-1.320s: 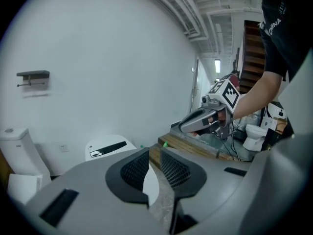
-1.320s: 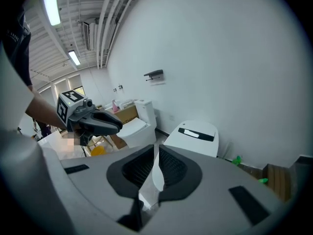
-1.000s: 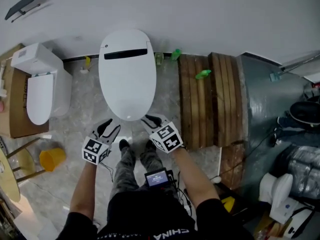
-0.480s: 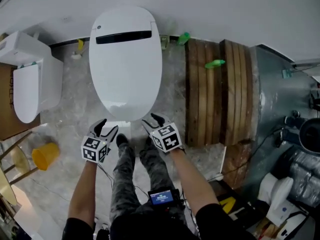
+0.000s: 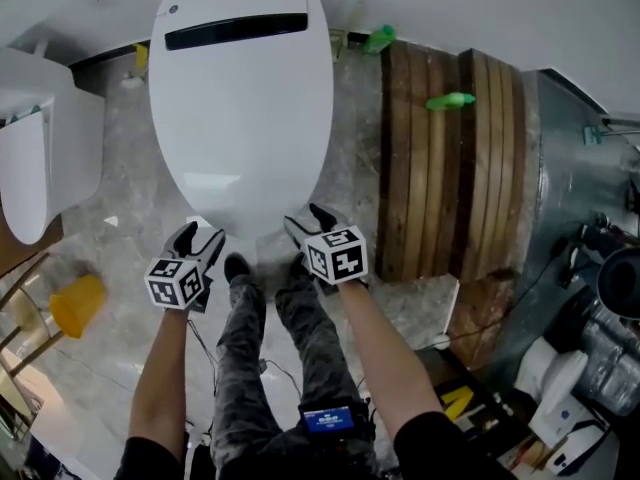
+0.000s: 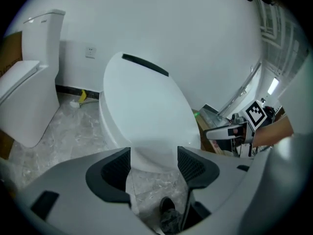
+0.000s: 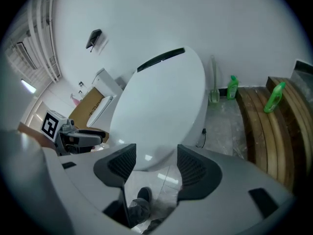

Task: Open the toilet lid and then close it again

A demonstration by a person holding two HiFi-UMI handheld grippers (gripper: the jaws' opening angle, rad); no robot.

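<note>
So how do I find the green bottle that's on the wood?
Start at the big white oval toilet with its lid shut, then look right to the brown wooden planks beside it. The bright green plastic bottle stands on those planks. The other green bottle stands lower, on the grey floor between toilet and planks.

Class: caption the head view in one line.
Closed white toilet lid from above; left gripper and right gripper poised near its front edge, jaws opening, nothing between them.
</note>
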